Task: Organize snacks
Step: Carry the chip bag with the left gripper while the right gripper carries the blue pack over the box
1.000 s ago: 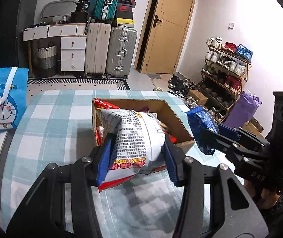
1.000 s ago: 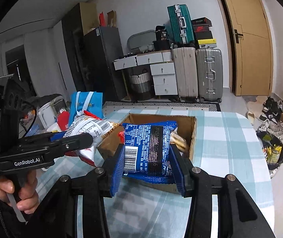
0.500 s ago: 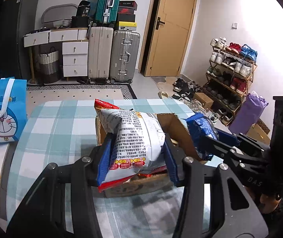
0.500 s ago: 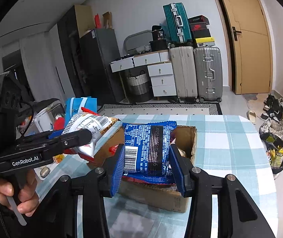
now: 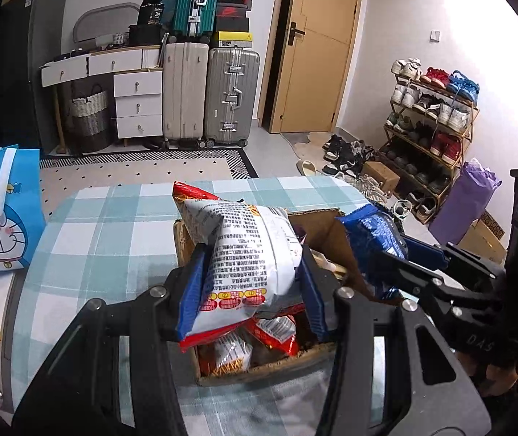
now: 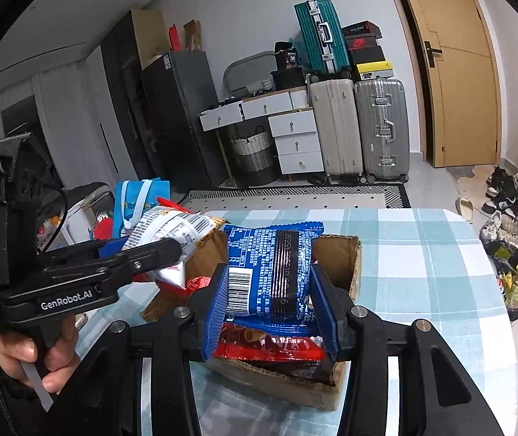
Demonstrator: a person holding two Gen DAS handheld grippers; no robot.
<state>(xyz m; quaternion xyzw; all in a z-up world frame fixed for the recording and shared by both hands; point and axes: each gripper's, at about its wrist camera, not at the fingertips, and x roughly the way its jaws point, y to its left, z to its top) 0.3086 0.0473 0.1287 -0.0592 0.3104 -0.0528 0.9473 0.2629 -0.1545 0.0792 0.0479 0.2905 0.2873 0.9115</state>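
My left gripper [image 5: 251, 290] is shut on a white and red snack bag [image 5: 248, 254], held over the open cardboard box [image 5: 259, 370] on the checked table. Red and white snack packets [image 5: 259, 341] lie inside the box beneath it. My right gripper [image 6: 269, 301] is shut on a blue snack bag [image 6: 269, 265], also above the box [image 6: 288, 381], with a red packet [image 6: 269, 345] under it. From the left wrist the right gripper [image 5: 386, 254] and its blue bag [image 5: 371, 232] show over the box's right wall. From the right wrist the left gripper [image 6: 171, 250] and white bag [image 6: 171, 229] hang at the box's left side.
The table [image 5: 113, 225] wears a teal and white checked cloth. A blue cartoon tote bag [image 5: 1, 210] stands at its left edge. A hand [image 6: 30, 359] grips the left tool. Suitcases [image 5: 208, 98], drawers, a door and a shoe rack [image 5: 429, 127] line the room behind.
Both grippers have moved forward with their bags, so the box now lies directly beneath them and nearer the cameras. The grips have not changed.
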